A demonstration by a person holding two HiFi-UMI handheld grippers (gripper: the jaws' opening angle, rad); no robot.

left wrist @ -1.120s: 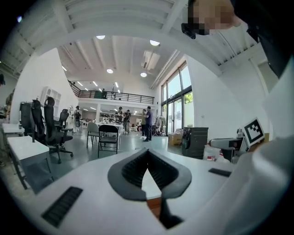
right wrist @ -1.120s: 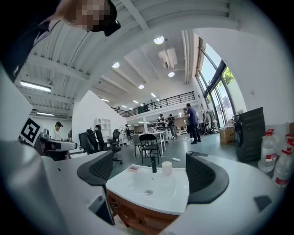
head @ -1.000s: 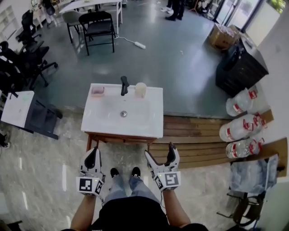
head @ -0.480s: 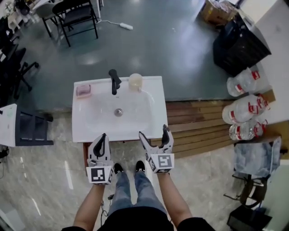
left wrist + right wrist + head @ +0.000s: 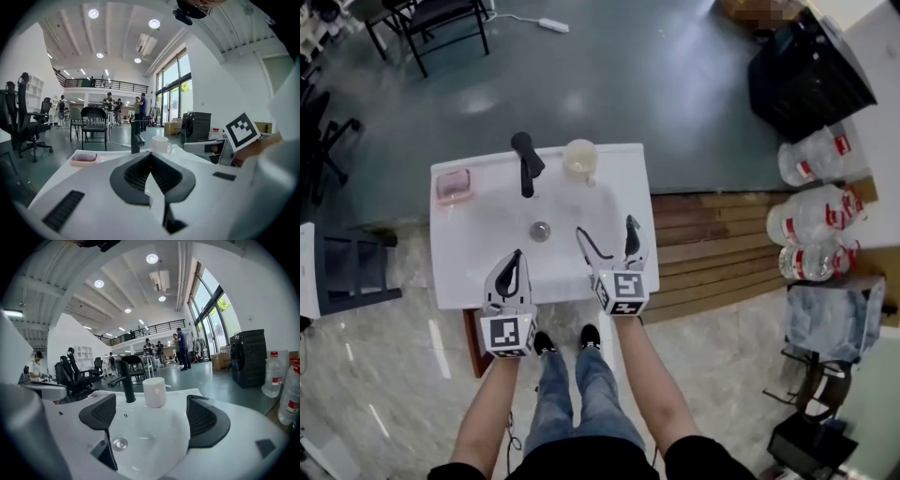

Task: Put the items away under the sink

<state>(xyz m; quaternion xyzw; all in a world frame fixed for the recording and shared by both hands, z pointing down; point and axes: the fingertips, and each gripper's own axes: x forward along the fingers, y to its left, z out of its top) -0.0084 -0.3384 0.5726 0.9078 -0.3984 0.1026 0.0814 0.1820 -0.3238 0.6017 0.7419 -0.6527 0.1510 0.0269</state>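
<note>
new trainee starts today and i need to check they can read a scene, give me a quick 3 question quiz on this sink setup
1. True or false: the cup stands on the sink rim, just right of the faucet in the head view.
2. Which tool is open? A. left tool B. right tool
3. Fill in: in the head view the pink dish lies to the ____ of the faucet.

Key: 1 true. 2 B; it is open and empty, while the left tool is shut. 3 left.
</note>
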